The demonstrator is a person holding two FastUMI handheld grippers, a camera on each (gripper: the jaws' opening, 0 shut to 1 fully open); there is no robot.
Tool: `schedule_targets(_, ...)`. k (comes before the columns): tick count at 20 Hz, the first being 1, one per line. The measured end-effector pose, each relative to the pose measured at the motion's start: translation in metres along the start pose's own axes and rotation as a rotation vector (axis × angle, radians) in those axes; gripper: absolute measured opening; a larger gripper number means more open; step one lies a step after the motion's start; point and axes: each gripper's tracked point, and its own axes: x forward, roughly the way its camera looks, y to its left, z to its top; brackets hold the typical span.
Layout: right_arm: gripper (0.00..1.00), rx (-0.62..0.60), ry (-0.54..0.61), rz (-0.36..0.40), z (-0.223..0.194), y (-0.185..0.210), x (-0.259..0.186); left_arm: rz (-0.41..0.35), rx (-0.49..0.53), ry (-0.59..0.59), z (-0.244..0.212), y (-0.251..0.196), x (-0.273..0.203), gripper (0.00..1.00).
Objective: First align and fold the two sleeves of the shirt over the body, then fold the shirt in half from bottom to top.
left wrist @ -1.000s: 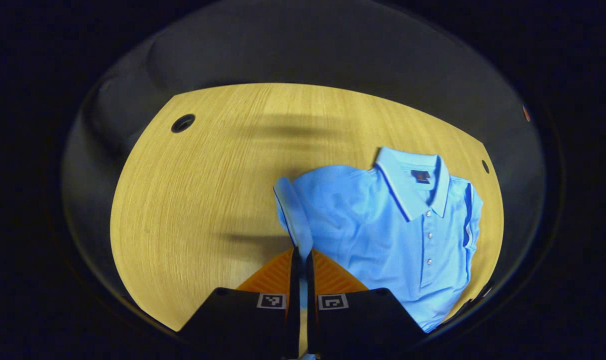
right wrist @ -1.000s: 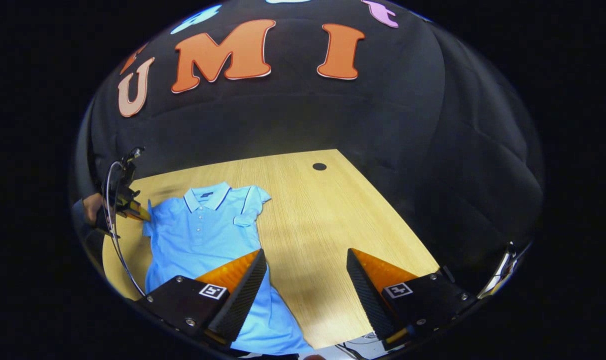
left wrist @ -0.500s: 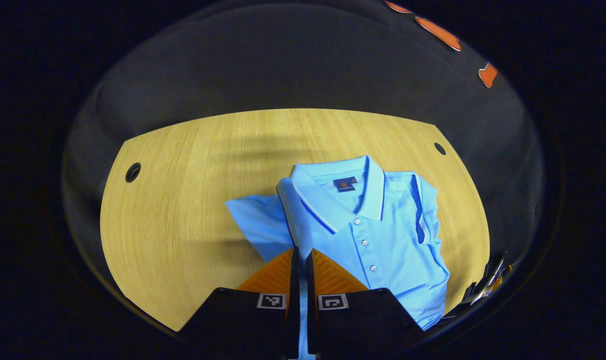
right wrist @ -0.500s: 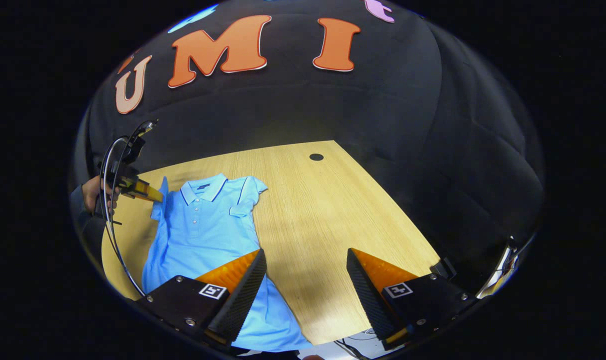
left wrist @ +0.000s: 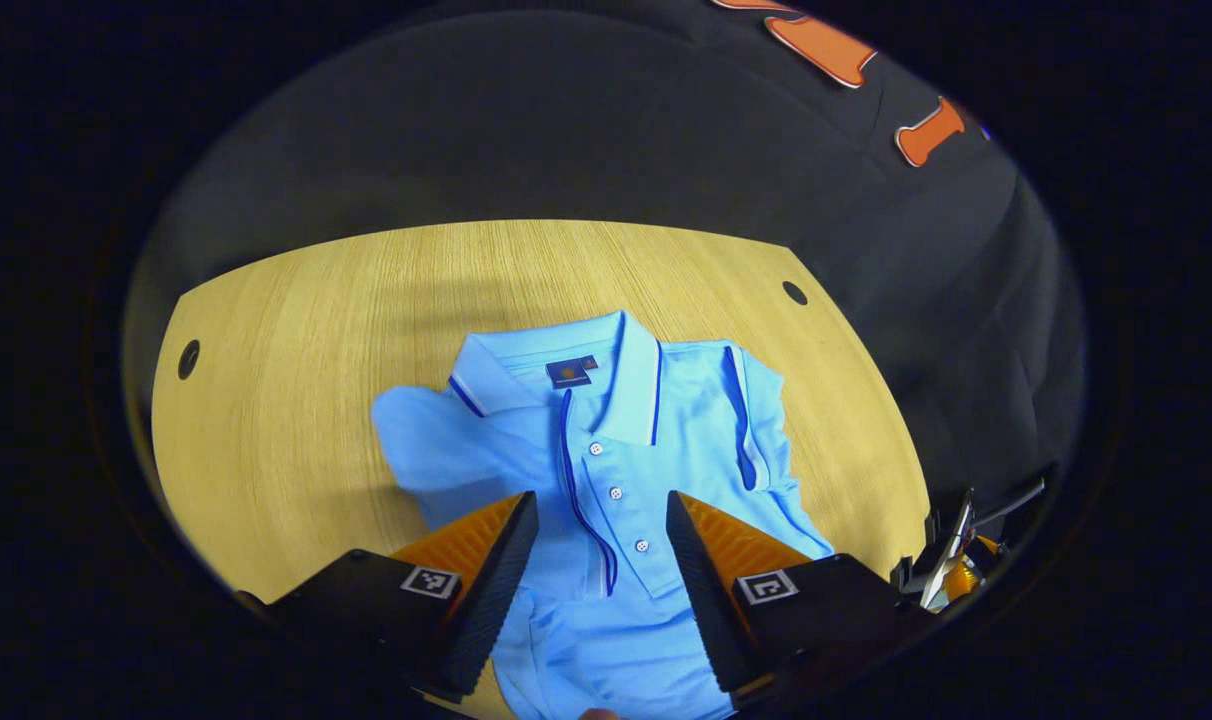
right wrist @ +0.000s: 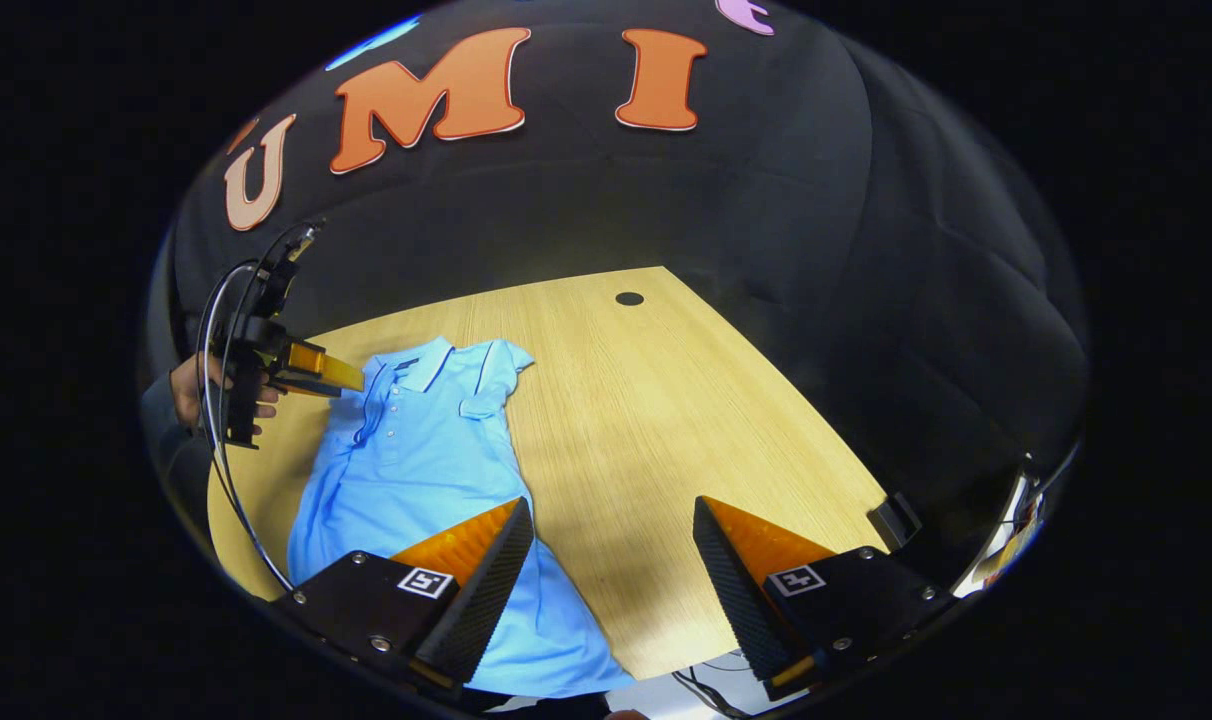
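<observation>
A light blue polo shirt [left wrist: 606, 470] [right wrist: 416, 460] lies front-up on the wooden table [left wrist: 286, 400], collar toward the far side. One sleeve [left wrist: 581, 480] is folded over the chest beside the button placket; the other sleeve [left wrist: 756, 430] also lies folded inward. My left gripper [left wrist: 598, 520] hovers open just above the folded sleeve, nothing between its fingers. In the right gripper view that gripper [right wrist: 351, 380] is held by a hand over the shirt's far side. My right gripper [right wrist: 614, 530] stands open above the bare table beside the shirt's hem.
Round cable holes [left wrist: 794, 292] [left wrist: 188, 358] [right wrist: 628, 298] pierce the table's corners. The black cloth wall [right wrist: 606, 200] closes off the far side. Cables [right wrist: 216, 420] trail from the left gripper. Bare wood [right wrist: 666, 420] spreads to the right of the shirt.
My left gripper carried the sleeve across onto the chest, then opened and let it go. The right gripper stayed open and nearly still.
</observation>
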Motion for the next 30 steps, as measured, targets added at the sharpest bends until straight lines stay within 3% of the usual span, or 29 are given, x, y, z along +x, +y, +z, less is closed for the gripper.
schedule_targets(1,0.98,-0.002,-0.001,0.012,-0.001,0.001,0.000,-0.003,0.001,-0.005,-0.004,-0.001,-0.010,0.87)
schedule_targets(4,0.98,-0.025,0.010,0.049,-0.005,0.002,-0.001,0.014,-0.010,-0.038,-0.018,-0.001,-0.037,0.98)
schedule_targets(10,0.98,-0.072,0.046,0.145,-0.030,0.012,-0.011,0.028,-0.064,-0.062,-0.075,-0.014,-0.097,1.00)
schedule_targets(17,0.99,-0.115,0.099,0.252,-0.079,0.025,-0.027,0.120,-0.067,-0.098,-0.151,-0.020,-0.149,1.00)
schedule_targets(30,0.98,-0.201,0.236,0.236,-0.168,0.024,-0.025,0.262,-0.042,-0.058,-0.290,-0.007,-0.185,0.99)
